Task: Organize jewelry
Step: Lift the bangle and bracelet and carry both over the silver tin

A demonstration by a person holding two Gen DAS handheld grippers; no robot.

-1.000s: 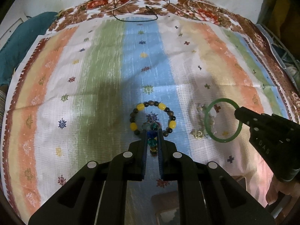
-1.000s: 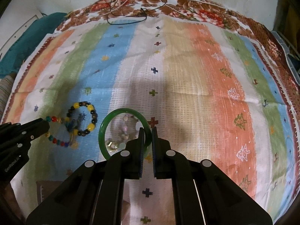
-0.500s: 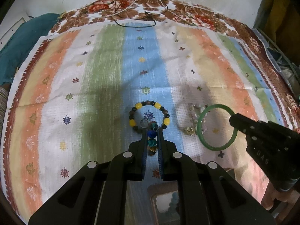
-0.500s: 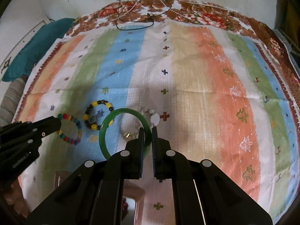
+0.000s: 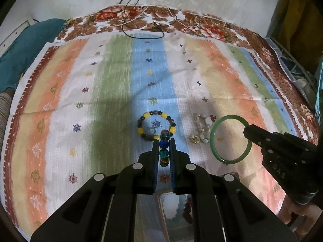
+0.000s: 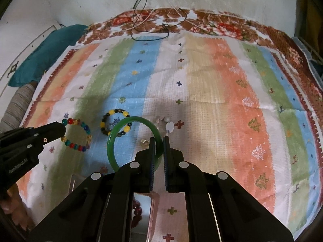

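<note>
Gripping a beaded bracelet (image 5: 164, 148), the left claw (image 5: 164, 141) is clamped shut. Right claw (image 6: 159, 141) is pinching the bangle (image 6: 121, 125); being smooth, it could slip free.

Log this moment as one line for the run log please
left gripper: shut on multicolour bead bracelet | right gripper: shut on green bangle | both off the striped cloth

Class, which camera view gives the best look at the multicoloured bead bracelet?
The right wrist view: the multicoloured bead bracelet shows as a full loop held by the left hand-held gripper. The left wrist view shows only a few beads edge-on between that gripper's fingers.
</note>
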